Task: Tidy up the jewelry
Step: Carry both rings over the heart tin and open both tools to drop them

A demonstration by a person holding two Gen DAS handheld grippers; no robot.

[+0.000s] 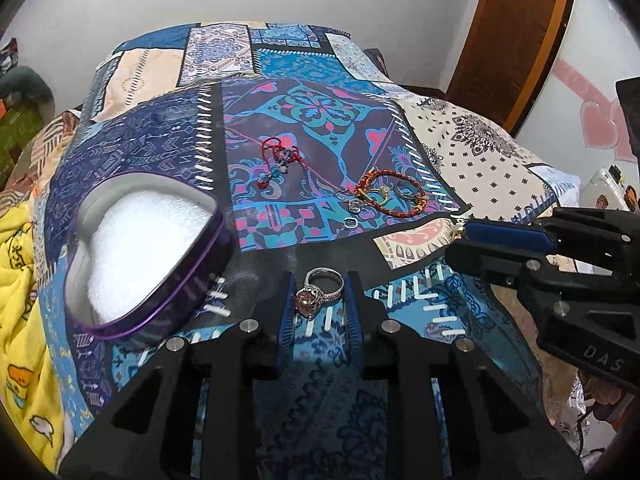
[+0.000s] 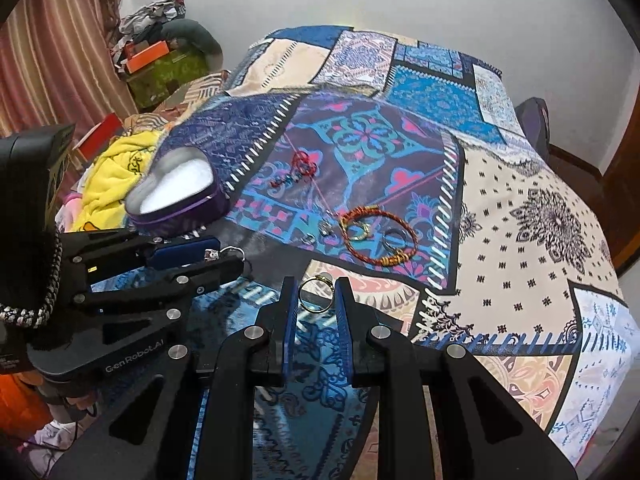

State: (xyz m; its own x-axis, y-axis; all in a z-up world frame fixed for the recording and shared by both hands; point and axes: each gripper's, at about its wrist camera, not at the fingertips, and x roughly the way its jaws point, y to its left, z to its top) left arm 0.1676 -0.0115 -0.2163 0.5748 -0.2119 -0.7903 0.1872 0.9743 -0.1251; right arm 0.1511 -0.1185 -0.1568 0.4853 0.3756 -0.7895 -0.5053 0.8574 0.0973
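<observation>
My left gripper (image 1: 320, 282) is shut on a silver ring with a pink stone (image 1: 318, 290), held just above the bedspread. The same ring (image 2: 224, 254) shows at its tip in the right wrist view. My right gripper (image 2: 316, 286) is shut on a thin gold ring (image 2: 316, 295). A purple heart-shaped tin (image 1: 140, 248) lined with white foam lies open to the left of both grippers. Farther out lie a red braided bracelet (image 1: 390, 196) around two rings, small silver pieces (image 1: 352, 210), and a red cord with beads (image 1: 276, 160).
A patchwork bedspread (image 1: 312, 112) covers the bed. A yellow blanket (image 1: 20, 280) is bunched at its left edge, with boxes and clutter (image 2: 152, 60) beyond. A wooden door (image 1: 512, 32) stands at the far right, and a white wall lies behind the bed.
</observation>
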